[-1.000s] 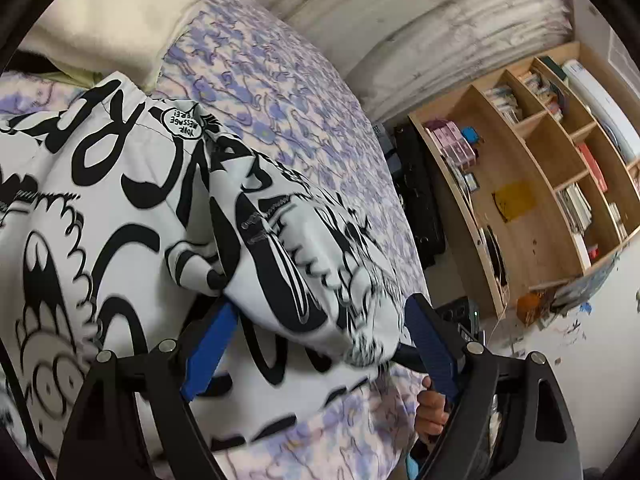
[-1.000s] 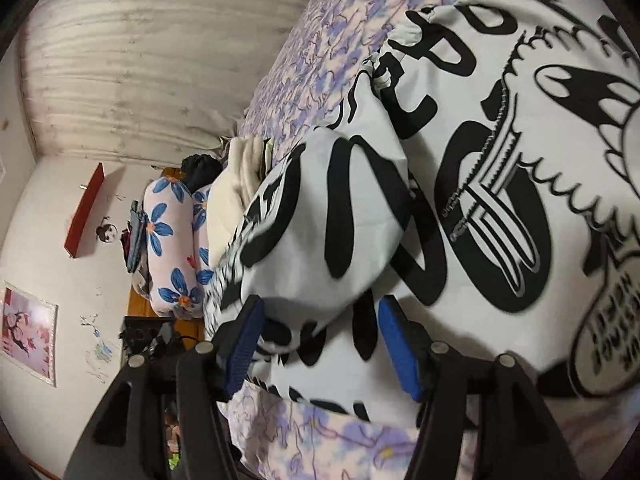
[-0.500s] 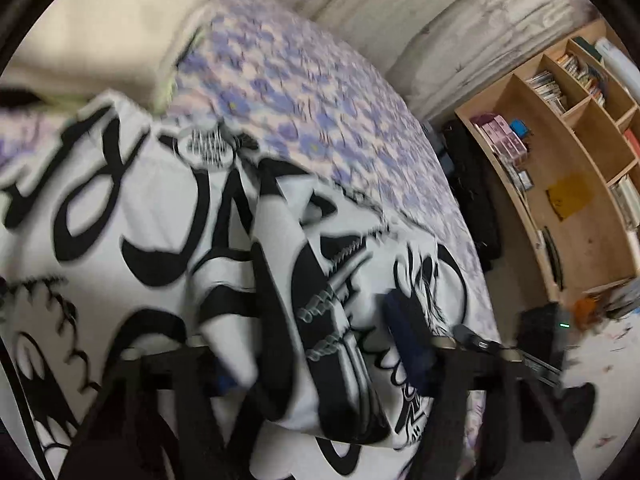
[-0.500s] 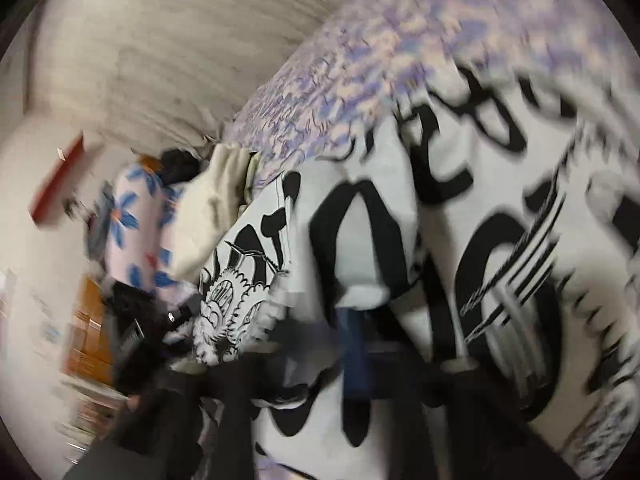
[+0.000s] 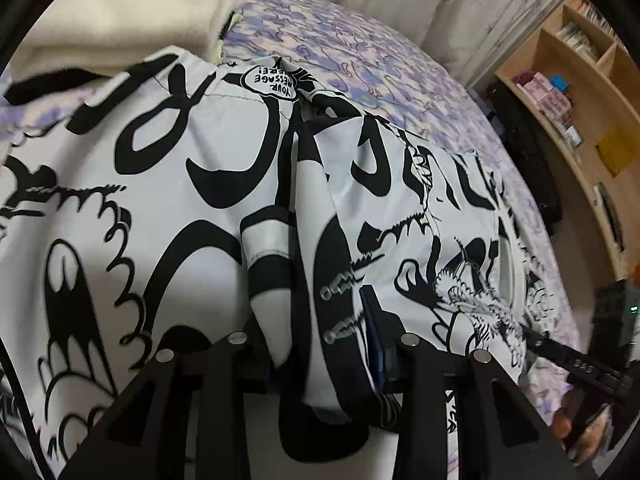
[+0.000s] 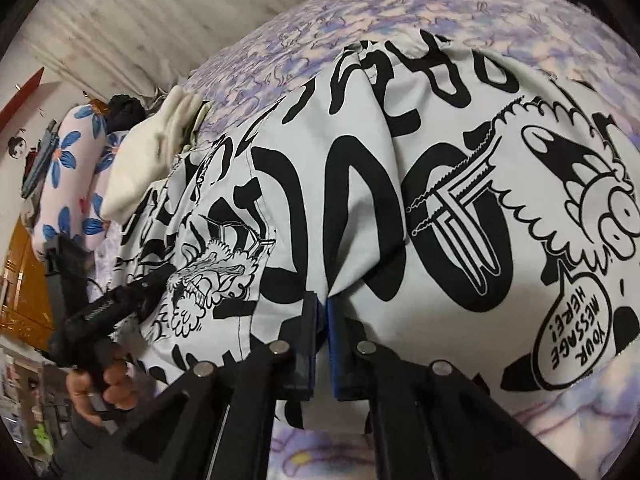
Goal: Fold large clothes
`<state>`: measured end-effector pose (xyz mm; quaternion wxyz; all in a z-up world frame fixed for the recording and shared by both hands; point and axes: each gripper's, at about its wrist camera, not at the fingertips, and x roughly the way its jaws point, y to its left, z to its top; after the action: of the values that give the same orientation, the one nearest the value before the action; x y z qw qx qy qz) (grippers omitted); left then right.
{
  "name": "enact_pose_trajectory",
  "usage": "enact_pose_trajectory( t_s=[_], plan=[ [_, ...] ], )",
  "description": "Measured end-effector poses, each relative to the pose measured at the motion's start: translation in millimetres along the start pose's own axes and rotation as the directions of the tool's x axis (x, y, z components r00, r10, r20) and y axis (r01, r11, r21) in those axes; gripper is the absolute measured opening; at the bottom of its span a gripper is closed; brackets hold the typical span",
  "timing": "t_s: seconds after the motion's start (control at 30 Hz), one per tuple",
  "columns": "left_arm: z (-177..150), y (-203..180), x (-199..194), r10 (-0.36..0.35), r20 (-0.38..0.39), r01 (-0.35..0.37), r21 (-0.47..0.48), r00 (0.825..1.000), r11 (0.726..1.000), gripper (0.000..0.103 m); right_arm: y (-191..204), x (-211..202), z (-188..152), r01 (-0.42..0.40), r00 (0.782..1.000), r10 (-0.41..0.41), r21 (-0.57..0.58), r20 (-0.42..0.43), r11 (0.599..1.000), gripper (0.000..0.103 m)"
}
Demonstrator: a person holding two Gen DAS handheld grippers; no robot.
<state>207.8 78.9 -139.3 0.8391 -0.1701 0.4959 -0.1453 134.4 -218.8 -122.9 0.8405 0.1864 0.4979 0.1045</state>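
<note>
A large white garment with black cartoon print (image 5: 168,208) lies spread on the bed; it also shows in the right wrist view (image 6: 460,168). My left gripper (image 5: 320,344) is shut on a thick fold of this garment, the cloth bunched between its blue pads. My right gripper (image 6: 322,320) is shut on the garment's near edge, its pads almost touching. Each view shows the other gripper at the garment's edge: the right one in the left wrist view (image 5: 560,356), the left one in the right wrist view (image 6: 116,304).
The bed has a purple patterned sheet (image 5: 360,44). A cream folded cloth (image 5: 132,8) lies beyond the garment, also in the right wrist view (image 6: 148,160). A flowered pillow (image 6: 76,152) lies at the bed's head. A wooden bookshelf (image 5: 584,92) stands beside the bed.
Both grippers have closed on the garment's folds, which were loose between open fingers a second ago. The lifted cloth has been brought down flatter onto the bed.
</note>
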Motion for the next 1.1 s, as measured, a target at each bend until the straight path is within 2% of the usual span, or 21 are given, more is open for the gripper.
enact_pose_trajectory(
  t_s=[0.07, 0.2, 0.3, 0.37, 0.53, 0.7, 0.73, 0.83, 1.03, 1.1],
  plan=[
    [-6, -10, -6, 0.053, 0.01, -0.053, 0.033, 0.999, 0.998, 0.04, 4, -3, 0, 0.024, 1.0, -0.024, -0.013, 0.006, 1.0, 0.004],
    [-26, -26, -29, 0.102, 0.043, -0.105, 0.075, 0.994, 0.992, 0.044, 12, -24, -6, 0.028, 0.998, -0.025, -0.042, 0.059, 0.999, 0.001],
    [-40, -32, -46, 0.124, 0.072, -0.13, 0.094, 0.99, 0.987, 0.053, 8, -28, -11, 0.018, 0.999, -0.017, -0.025, 0.05, 1.0, 0.001],
    [-48, -34, -56, 0.136, 0.086, -0.144, 0.086, 0.987, 0.986, 0.062, 6, -29, -12, 0.047, 0.998, -0.046, -0.017, 0.045, 0.999, 0.002],
    [-57, -37, -83, 0.182, 0.145, -0.192, 0.06, 0.973, 0.98, 0.065, 4, -43, -14, 0.038, 0.998, -0.04, 0.024, 0.057, 0.999, 0.002],
    [-46, -44, -103, 0.175, 0.23, -0.188, 0.036, 0.957, 0.982, 0.069, 24, -45, -6, 0.013, 0.994, -0.01, -0.033, 0.105, 0.999, 0.003],
    [-42, -47, -106, 0.168, 0.248, -0.182, 0.035, 0.954, 0.983, 0.069, 29, -42, -3, 0.008, 0.994, -0.002, -0.046, 0.11, 0.999, 0.006],
    [-30, -55, -101, 0.146, 0.269, -0.164, 0.044, 0.952, 0.986, 0.069, 48, -27, 8, -0.008, 0.992, 0.019, -0.09, 0.124, 0.996, 0.022],
    [-2, -71, -59, 0.147, 0.253, -0.168, 0.064, 0.956, 0.984, 0.069, 75, 3, 42, -0.023, 0.985, 0.045, -0.133, 0.164, 0.991, 0.024],
    [9, -72, -40, 0.152, 0.237, -0.171, 0.062, 0.959, 0.983, 0.069, 77, 16, 54, -0.01, 0.986, 0.032, -0.134, 0.165, 0.991, 0.024]
  ],
)
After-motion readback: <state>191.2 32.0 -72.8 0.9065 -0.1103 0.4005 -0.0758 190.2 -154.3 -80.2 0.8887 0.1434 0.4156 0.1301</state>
